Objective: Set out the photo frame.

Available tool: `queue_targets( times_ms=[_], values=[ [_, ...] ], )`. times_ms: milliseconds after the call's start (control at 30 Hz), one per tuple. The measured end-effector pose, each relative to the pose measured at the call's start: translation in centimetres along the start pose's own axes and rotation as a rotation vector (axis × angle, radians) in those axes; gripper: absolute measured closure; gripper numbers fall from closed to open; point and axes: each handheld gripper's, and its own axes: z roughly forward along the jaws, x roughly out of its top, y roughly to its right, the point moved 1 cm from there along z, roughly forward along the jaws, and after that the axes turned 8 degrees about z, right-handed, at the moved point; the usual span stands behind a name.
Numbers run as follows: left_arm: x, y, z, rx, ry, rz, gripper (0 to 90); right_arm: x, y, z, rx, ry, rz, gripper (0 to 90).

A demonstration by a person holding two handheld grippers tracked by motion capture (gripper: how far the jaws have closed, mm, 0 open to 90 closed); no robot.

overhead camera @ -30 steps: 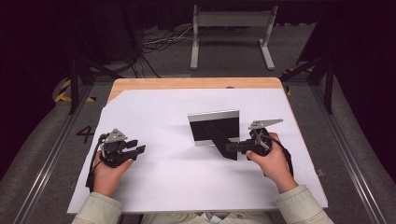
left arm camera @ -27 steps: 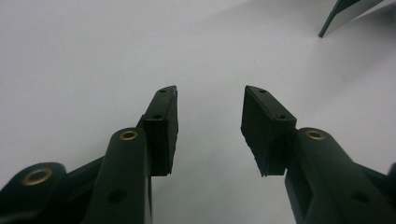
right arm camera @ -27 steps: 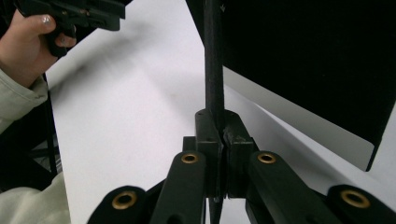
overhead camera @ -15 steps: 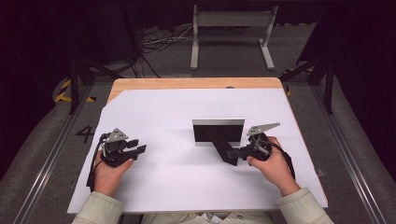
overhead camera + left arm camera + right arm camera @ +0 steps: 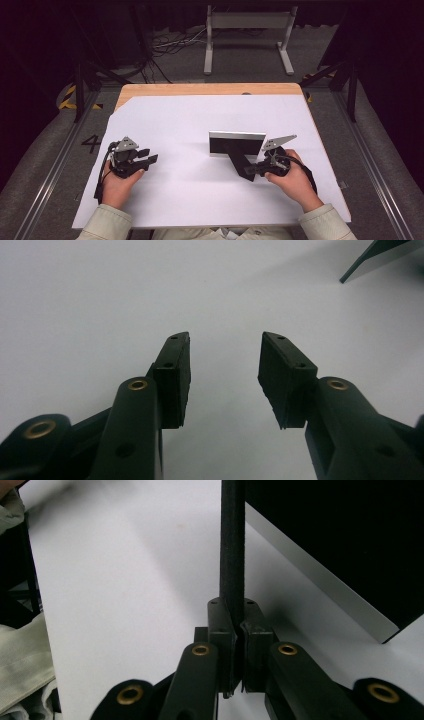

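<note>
Frame (image 5: 236, 144) shifted right; floor "4" (image 5: 91, 144).

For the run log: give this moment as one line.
right gripper: shut on stand leg of picture frame | left gripper: open, holding nothing, resting on white sheet | frame: upright

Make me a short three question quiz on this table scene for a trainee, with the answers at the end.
1. True or false: the left gripper has its jaws open with nothing between them.
2. Which part of the picture frame does the right gripper pinch: A, the silver border; B, the black back stand; C, the top edge?
3. What covers the wooden table?

Key:
1. True.
2. B.
3. A white sheet.
</note>
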Motion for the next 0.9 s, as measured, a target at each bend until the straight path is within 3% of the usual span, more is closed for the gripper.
queue_targets(
  times_ms=[433,700,900],
  values=[
    [0.09,-0.01,0.16,-0.004,0.000,0.003,56.6,-0.72,-0.55,-0.14,0.002,-0.057,-0.012,86.9],
    [0.15,0.02,0.21,-0.006,-0.002,0.001,56.6,-0.91,-0.78,-0.09,-0.013,-0.065,-0.027,86.8],
    [0.30,0.05,0.31,-0.004,0.003,0.005,56.6,-0.88,-0.92,-0.13,-0.020,-0.067,-0.042,79.6]
  ],
)
